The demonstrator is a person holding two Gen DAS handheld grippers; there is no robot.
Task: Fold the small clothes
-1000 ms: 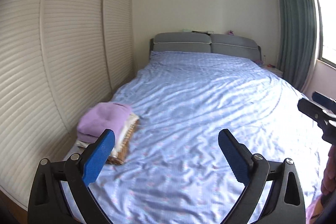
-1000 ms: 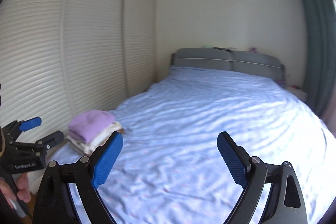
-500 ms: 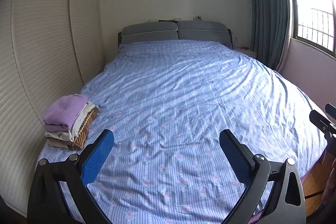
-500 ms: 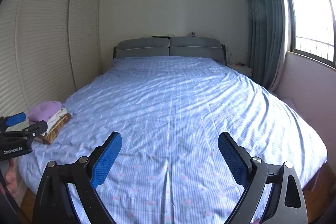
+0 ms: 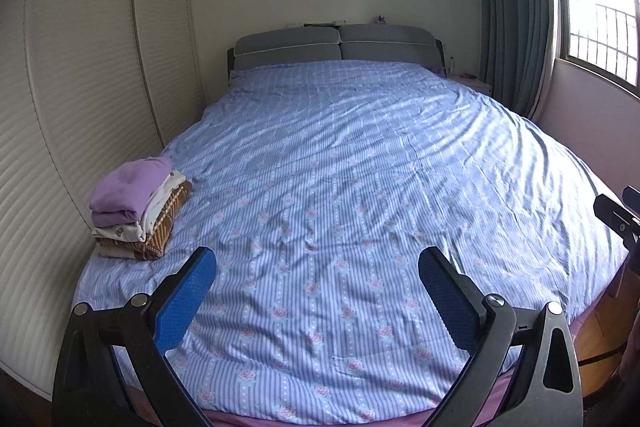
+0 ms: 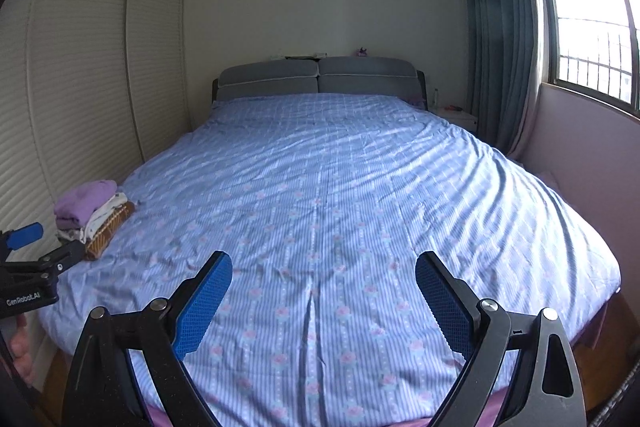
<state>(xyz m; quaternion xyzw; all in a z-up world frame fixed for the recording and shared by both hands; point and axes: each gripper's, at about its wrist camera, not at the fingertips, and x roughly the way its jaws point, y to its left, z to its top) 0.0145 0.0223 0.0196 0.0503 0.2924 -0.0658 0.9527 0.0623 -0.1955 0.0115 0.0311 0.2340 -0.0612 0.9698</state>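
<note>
A stack of folded small clothes [image 5: 138,207], purple on top, white and brown striped below, lies at the left edge of the bed; it also shows in the right wrist view [image 6: 92,217]. My left gripper [image 5: 318,267] is open and empty above the foot of the bed, right of the stack. My right gripper [image 6: 324,273] is open and empty above the foot of the bed. The left gripper also shows at the left edge of the right wrist view [image 6: 28,259]. The right gripper shows at the right edge of the left wrist view [image 5: 620,217].
The bed [image 5: 360,167] has a blue striped floral cover and a grey headboard [image 5: 336,45]. White louvred wardrobe doors [image 5: 92,67] run along the left. Green curtains [image 5: 512,7] and a window [image 6: 592,19] are on the right, with a small nightstand [image 6: 458,117] beside the headboard.
Both grippers have pulled back from the clothes stack and swung right towards the foot of the bed; the stack now lies farther off to the left. Both stay open.
</note>
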